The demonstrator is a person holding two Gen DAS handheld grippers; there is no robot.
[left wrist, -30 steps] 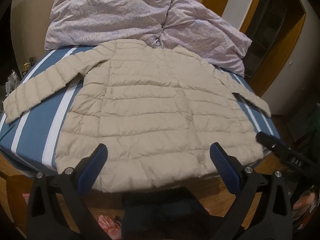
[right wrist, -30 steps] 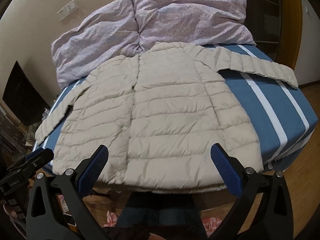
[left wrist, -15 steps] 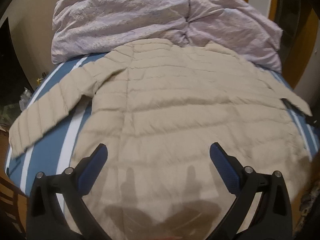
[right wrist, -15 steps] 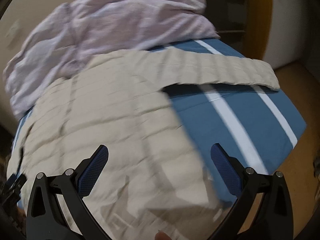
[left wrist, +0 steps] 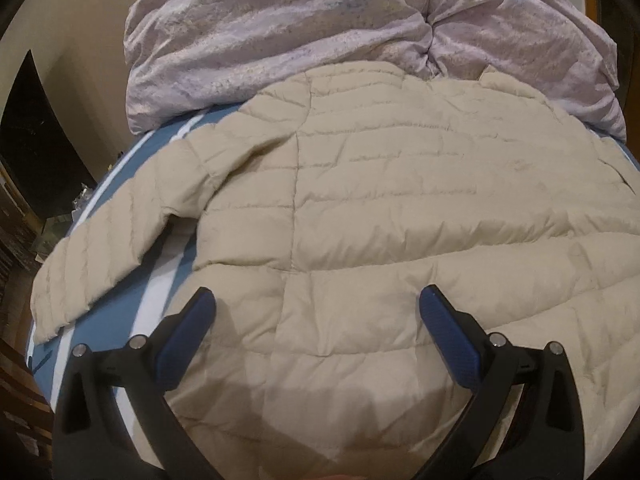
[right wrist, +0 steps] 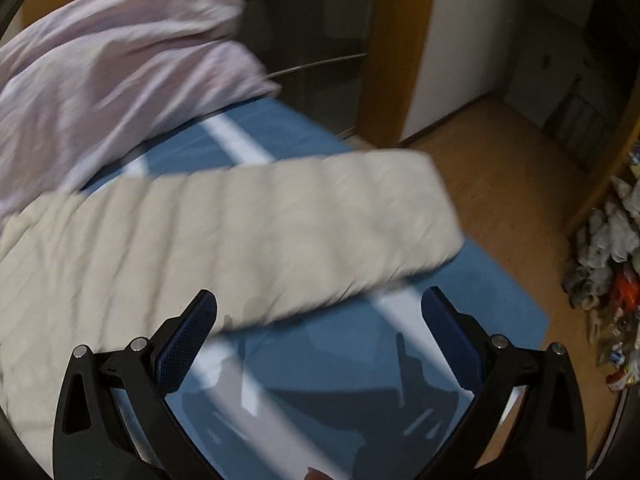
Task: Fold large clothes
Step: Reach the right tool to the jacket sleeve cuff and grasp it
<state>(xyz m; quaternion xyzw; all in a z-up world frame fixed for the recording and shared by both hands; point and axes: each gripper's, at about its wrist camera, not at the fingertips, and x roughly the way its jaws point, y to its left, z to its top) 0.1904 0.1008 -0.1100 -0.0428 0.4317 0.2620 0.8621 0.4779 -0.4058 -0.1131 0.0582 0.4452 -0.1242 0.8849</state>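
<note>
Beige quilted jacket (left wrist: 400, 216) lay spread flat on the bed (left wrist: 132, 308), which had a blue sheet with white stripes. Crumpled lilac duvet (left wrist: 320, 28) was piled at the far end, touching the jacket's collar edge. Left gripper (left wrist: 316, 312) hovered over the jacket's lower body, jaws spread wide, nothing between them; its shadow fell on the fabric near the hem. One sleeve (left wrist: 116, 252) stretched out to the left across the sheet. Right gripper (right wrist: 320, 316) was released too, jaws wide apart, empty, above bare blue sheet just beside the other sleeve (right wrist: 320, 224), which lay out towards the bed's edge. Right view was motion-blurred. Wood floor (right wrist: 520, 184) and a heap of clutter (right wrist: 608, 264) sat beyond the bed.
</note>
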